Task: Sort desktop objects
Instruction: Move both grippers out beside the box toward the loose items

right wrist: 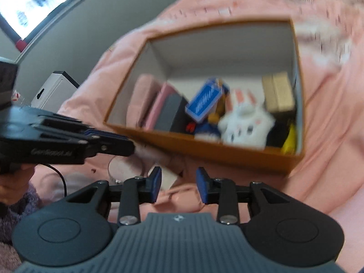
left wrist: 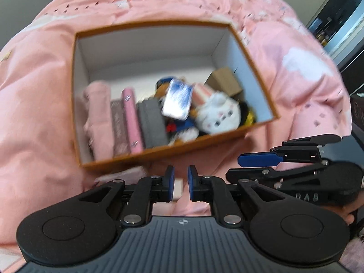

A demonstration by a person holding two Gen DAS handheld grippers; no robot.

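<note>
An orange box with white inside walls (left wrist: 250, 52) (right wrist: 227, 152) sits on a pink bedspread. In it lie a blue-and-white card pack (left wrist: 177, 99) (right wrist: 203, 103), a white bunny plush (left wrist: 218, 113) (right wrist: 245, 120), pink books (left wrist: 132, 120), a grey case (left wrist: 152, 125) and a small brown carton (left wrist: 224, 80) (right wrist: 278, 93). My left gripper (left wrist: 181, 183) is in front of the box, its jaws a narrow gap apart and empty. My right gripper (right wrist: 179, 185) is open and empty, also in front of the box. Each gripper shows in the other's view (left wrist: 257, 160) (right wrist: 113, 143).
A clear round lid or disc (right wrist: 126, 168) and a small pale card (right wrist: 168, 177) lie on the bedspread (left wrist: 45, 113) before the box. A white box (right wrist: 52, 91) stands by the wall at left. A dark cabinet (left wrist: 341, 18) stands at far right.
</note>
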